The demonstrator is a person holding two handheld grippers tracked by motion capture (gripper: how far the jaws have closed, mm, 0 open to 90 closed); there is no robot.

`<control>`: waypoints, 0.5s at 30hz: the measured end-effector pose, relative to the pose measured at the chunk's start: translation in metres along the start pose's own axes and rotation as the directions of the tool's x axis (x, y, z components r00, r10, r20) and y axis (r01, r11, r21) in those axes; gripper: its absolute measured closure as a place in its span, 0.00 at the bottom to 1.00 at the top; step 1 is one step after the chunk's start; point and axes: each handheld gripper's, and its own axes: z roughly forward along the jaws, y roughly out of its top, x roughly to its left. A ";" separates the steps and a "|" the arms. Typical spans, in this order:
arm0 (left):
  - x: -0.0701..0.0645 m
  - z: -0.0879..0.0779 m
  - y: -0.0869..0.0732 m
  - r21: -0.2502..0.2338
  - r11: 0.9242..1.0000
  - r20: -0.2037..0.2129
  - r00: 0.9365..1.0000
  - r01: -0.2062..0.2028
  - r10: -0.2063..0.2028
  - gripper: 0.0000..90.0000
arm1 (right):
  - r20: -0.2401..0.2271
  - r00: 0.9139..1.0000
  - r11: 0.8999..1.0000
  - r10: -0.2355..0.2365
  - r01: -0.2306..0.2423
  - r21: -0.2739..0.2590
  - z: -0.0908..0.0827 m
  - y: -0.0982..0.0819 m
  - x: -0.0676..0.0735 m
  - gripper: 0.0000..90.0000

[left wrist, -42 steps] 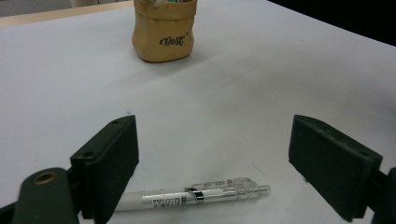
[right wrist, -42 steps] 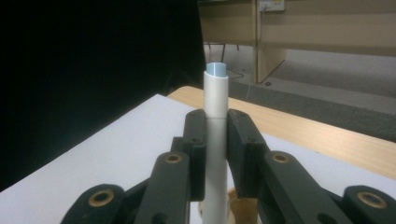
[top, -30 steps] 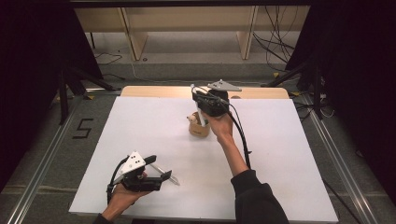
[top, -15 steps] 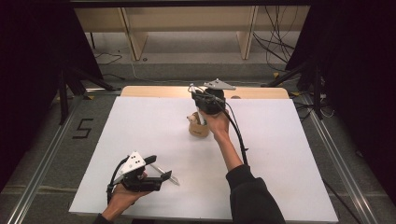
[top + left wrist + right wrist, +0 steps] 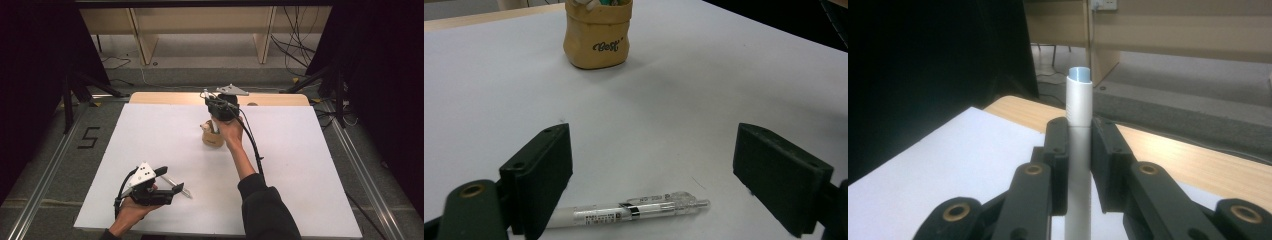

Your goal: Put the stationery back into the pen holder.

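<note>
The right claw (image 5: 1079, 165) grips a white marker (image 5: 1079, 150) above the far cup (image 5: 212, 136); the left claw (image 5: 654, 175) gapes around a near pen (image 5: 634, 210).

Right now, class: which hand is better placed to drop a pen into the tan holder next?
The right. Its claw is shut on a white marker right above the tan holder. The left claw stands open around a clear pen lying on the table, far off.

Between my left gripper's (image 5: 651, 172) wide jaws only a clear pen (image 5: 634, 210) lies, bare white table (image 5: 704, 95) beyond it up to the tan holder (image 5: 597, 37) ahead.
</note>
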 end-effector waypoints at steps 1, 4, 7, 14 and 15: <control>0.000 0.000 0.000 0.000 1.000 0.000 1.000 -0.003 0.003 0.17 | 0.003 1.000 1.000 -0.002 0.002 0.002 0.001 0.000 0.000 0.88; 0.000 0.000 0.000 -0.001 1.000 0.000 1.000 0.001 -0.001 0.17 | 0.009 1.000 1.000 -0.003 0.003 0.002 0.003 -0.001 0.001 0.88; 0.000 0.000 0.000 -0.002 1.000 0.001 1.000 0.000 0.000 0.17 | 0.009 1.000 1.000 -0.007 0.007 0.004 0.006 -0.003 0.002 0.88; 0.000 0.000 0.000 -0.001 1.000 0.002 1.000 0.000 0.000 0.17 | 0.020 0.999 1.000 -0.027 0.026 0.011 0.010 -0.006 0.003 0.88; 0.000 0.000 0.000 -0.001 1.000 0.002 1.000 -0.002 0.002 0.17 | 0.020 0.999 1.000 -0.025 0.025 0.013 0.010 -0.006 0.003 0.88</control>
